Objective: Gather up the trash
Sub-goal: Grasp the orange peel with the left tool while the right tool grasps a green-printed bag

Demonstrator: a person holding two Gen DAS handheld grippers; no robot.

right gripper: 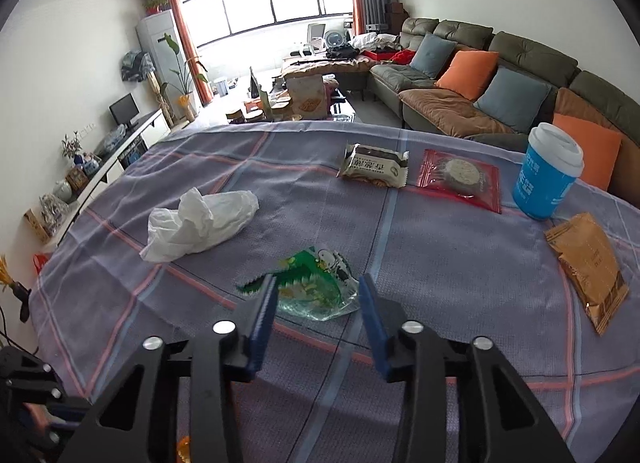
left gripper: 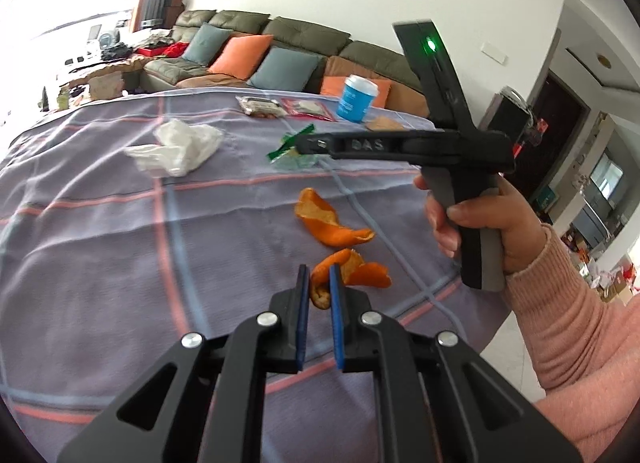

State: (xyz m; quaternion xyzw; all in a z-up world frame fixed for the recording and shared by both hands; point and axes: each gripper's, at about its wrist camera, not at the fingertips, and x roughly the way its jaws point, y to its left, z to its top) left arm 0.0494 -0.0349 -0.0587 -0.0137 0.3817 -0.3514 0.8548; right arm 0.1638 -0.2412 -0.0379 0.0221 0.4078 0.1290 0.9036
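Observation:
My left gripper [left gripper: 319, 277] is shut on a curled orange peel [left gripper: 352, 273] just above the striped cloth. A second orange peel [left gripper: 326, 221] lies beyond it. My right gripper [right gripper: 318, 291] is open, its blue pads either side of a torn green and clear wrapper [right gripper: 316, 283] on the cloth; it also shows in the left wrist view [left gripper: 306, 143], over that wrapper [left gripper: 290, 149]. A crumpled white tissue [right gripper: 200, 223] lies to the left and shows in the left wrist view [left gripper: 180, 147].
The purple striped tablecloth [right gripper: 440, 263] also holds a biscuit packet [right gripper: 374, 165], a red-edged cracker packet [right gripper: 460, 179], a blue cup with a white lid [right gripper: 546, 173] and a brown sachet [right gripper: 588, 267]. A sofa [right gripper: 500, 75] stands behind the table.

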